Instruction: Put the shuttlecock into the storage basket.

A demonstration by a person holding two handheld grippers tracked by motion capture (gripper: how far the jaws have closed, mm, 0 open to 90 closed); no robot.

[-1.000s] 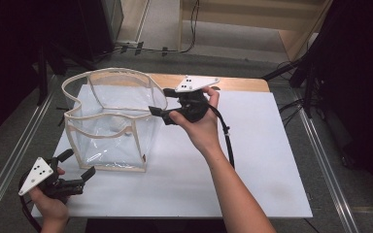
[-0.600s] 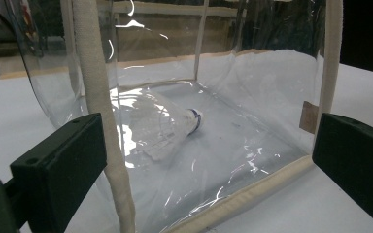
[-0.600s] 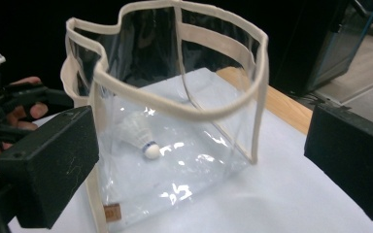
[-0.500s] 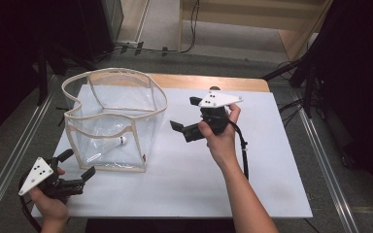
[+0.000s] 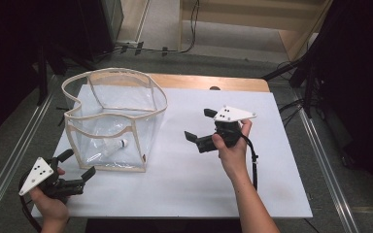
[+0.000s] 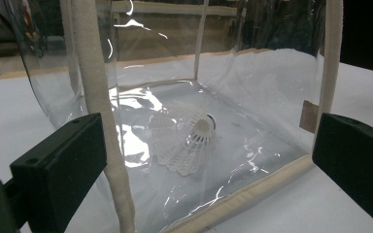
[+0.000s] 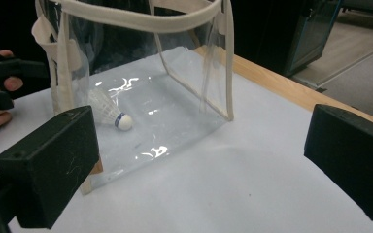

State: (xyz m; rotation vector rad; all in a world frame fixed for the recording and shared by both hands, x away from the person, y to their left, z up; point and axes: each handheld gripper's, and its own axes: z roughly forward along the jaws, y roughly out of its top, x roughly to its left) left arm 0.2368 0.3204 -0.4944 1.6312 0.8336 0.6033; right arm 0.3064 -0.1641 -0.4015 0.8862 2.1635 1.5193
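Both tongs (image 5: 197,125) (image 5: 76,163) wide apart — empty.

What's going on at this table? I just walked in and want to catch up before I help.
A person holds a two-jaw gripper in each hand over a white table. A clear bag with cream trim stands open on it, and a shuttlecock lies on its side on the bag's floor. The right gripper is out to the bag's right, jaws open and empty. The left gripper sits near the bag's front corner, also open, touching nothing.
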